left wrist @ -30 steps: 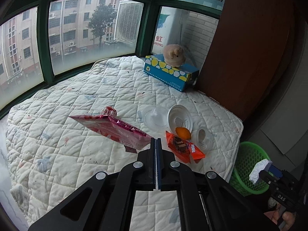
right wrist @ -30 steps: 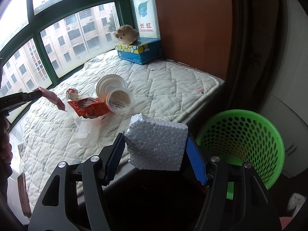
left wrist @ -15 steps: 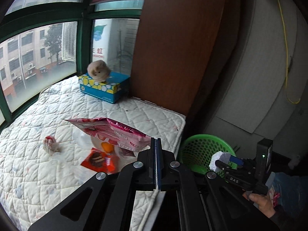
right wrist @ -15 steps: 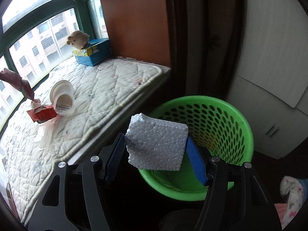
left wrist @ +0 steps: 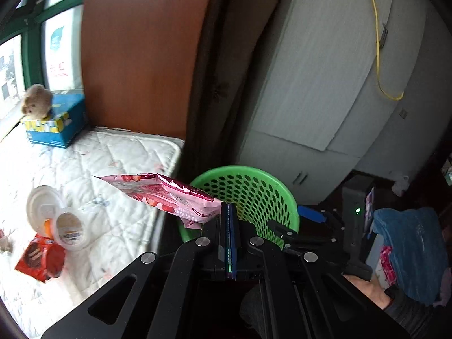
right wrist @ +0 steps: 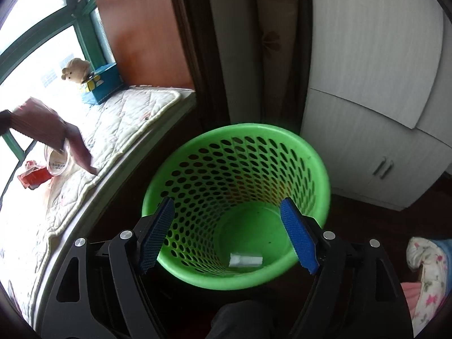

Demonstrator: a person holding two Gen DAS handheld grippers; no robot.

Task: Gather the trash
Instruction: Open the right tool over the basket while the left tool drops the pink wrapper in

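My left gripper (left wrist: 230, 213) is shut on a corner of a pink snack bag (left wrist: 158, 193), which sticks out to the left beside the rim of the green mesh basket (left wrist: 248, 180). In the right wrist view the same bag (right wrist: 48, 131) hangs at the left, over the mattress edge. My right gripper (right wrist: 228, 236) hovers over the basket (right wrist: 237, 131), and its jaws are opening with nothing between the blue pads (right wrist: 299, 238). A white foam block (right wrist: 245, 260) lies on the basket floor.
On the quilted mattress (left wrist: 118, 158) lie a plastic cup (left wrist: 70, 230), a white lid (left wrist: 42, 206) and an orange wrapper (left wrist: 38, 257). A blue tissue box (left wrist: 56, 124) with a plush toy (left wrist: 36, 103) stands at its far end. A white wardrobe (right wrist: 367, 113) rises behind the basket.
My left gripper swung right with the pink bag, from over the mattress to beside the basket. My right gripper moved over the basket and opened; the foam block dropped in.
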